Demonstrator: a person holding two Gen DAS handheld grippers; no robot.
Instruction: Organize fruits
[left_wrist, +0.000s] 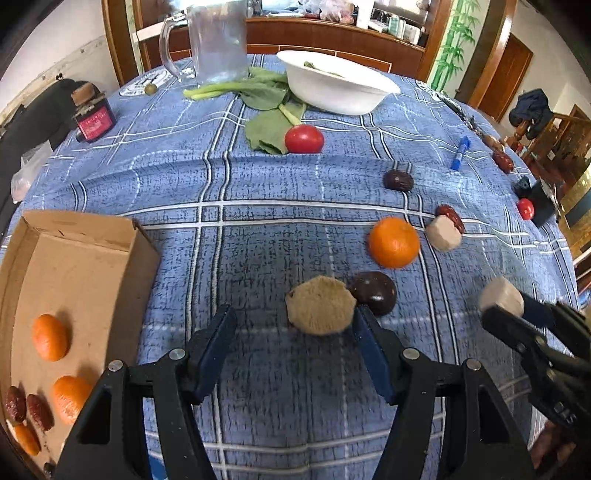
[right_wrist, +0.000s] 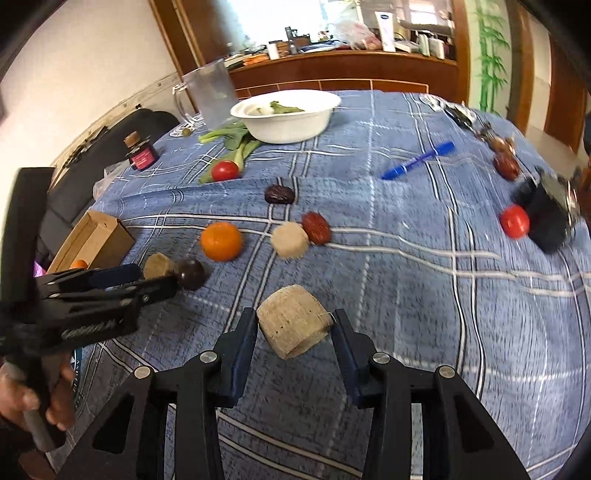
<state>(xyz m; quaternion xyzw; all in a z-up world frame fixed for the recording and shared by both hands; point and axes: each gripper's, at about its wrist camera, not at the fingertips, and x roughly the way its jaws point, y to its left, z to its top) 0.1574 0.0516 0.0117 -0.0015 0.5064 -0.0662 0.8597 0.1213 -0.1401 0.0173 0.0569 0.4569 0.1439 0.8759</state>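
Note:
In the left wrist view, my left gripper (left_wrist: 293, 321) stands open low over the blue checked cloth. A tan fuzzy round piece (left_wrist: 320, 310) lies between its fingers, against the right pad and clear of the left one. A dark round fruit (left_wrist: 375, 291) sits just behind that piece. My right gripper (right_wrist: 294, 321) is shut on a tan cylindrical chunk (right_wrist: 291, 326), tilted and held off the cloth. An orange (left_wrist: 393, 242), a second tan chunk (left_wrist: 443, 232), red dates (left_wrist: 452, 218) and a tomato (left_wrist: 303, 138) lie further out. The cardboard box (left_wrist: 85, 225) at left holds oranges and dates.
A white bowl (left_wrist: 332, 88), leafy greens (left_wrist: 258, 92) and a glass mug (left_wrist: 218, 40) stand at the far side. A small red jar (left_wrist: 92, 118) sits far left. A blue pen (right_wrist: 419, 159), another tomato (right_wrist: 514, 220) and a black object (right_wrist: 546, 218) lie at right.

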